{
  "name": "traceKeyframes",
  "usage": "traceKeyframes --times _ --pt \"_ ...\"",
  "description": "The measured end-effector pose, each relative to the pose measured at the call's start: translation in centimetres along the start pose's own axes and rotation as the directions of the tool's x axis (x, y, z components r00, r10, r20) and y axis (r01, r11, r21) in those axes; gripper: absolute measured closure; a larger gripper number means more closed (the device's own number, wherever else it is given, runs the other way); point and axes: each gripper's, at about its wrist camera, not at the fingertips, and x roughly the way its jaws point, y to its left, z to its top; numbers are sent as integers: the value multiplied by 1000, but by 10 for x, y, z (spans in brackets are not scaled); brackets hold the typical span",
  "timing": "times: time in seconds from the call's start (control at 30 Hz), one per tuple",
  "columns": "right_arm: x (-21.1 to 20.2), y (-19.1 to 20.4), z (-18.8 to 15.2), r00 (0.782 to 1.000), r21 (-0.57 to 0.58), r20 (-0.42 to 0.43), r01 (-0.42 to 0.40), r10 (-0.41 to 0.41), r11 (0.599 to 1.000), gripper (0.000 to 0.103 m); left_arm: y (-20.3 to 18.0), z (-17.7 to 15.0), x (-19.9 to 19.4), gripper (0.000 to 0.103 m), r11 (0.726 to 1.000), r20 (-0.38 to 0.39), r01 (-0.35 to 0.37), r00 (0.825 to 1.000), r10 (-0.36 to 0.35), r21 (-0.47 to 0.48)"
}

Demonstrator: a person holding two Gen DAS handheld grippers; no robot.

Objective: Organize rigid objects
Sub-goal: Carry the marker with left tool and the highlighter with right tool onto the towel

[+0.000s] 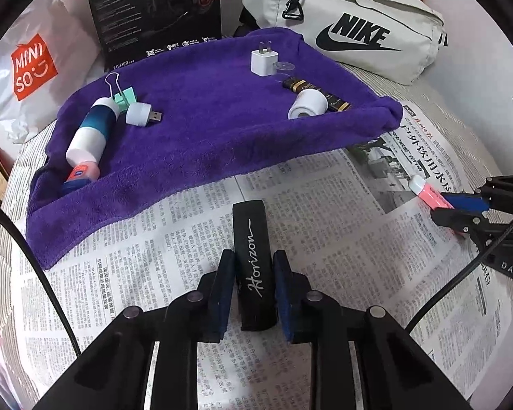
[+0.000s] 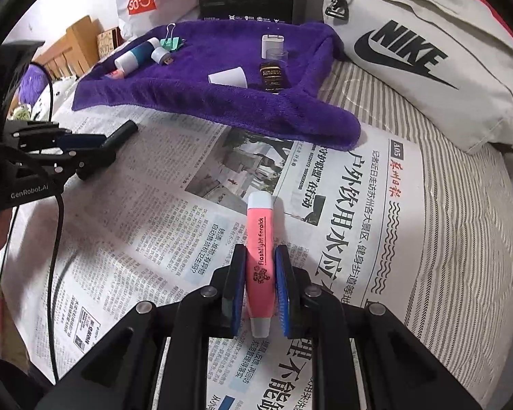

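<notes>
My left gripper (image 1: pixel 254 273) is shut on a black "Horizon" bar (image 1: pixel 253 249) over the newspaper (image 1: pixel 154 256), just short of the purple towel (image 1: pixel 205 130). My right gripper (image 2: pixel 260 273) is shut on a pink highlighter (image 2: pixel 260 249) over the newspaper (image 2: pixel 342 205). Each gripper shows in the other's view: the right gripper (image 1: pixel 461 210) with the highlighter (image 1: pixel 427 189), the left gripper (image 2: pixel 95 150) with the black bar (image 2: pixel 121 133). On the towel lie a white charger (image 1: pixel 264 61), a white cup (image 1: pixel 307 104), a black-gold bar (image 1: pixel 316 94), a teal-white bottle (image 1: pixel 90 130), a green binder clip (image 1: pixel 123 97) and a USB light (image 1: pixel 142 114).
A Nike bag (image 1: pixel 359 24) lies behind the towel at the right. A black box (image 1: pixel 154 10) and a Miniso bag (image 1: pixel 30 68) stand behind it. A small pink tube (image 1: pixel 80 176) lies at the towel's left edge. Striped bedding (image 2: pixel 461 239) surrounds the newspaper.
</notes>
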Motion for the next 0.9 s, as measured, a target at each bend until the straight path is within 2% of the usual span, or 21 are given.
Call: traceKeyframes --times 0.1,0.27,0.67,0.9 --pt "0 5 -2 999 -22 8 34 -34 999 86 5 0 0 81 999 18 37 999 -37 -23" --pt "0 4 -3 999 -1 13 30 -30 1000 86 11 -1 -2 82 995 12 90 996 -90 -44" --pt "-2 -1 -2 1000 43 13 12 -13 999 86 15 -5 -11 81 995 8 74 997 -73 -65" --pt "-12 8 8 999 36 30 -28 27 999 86 27 2 -30 81 995 39 66 997 -63 -76"
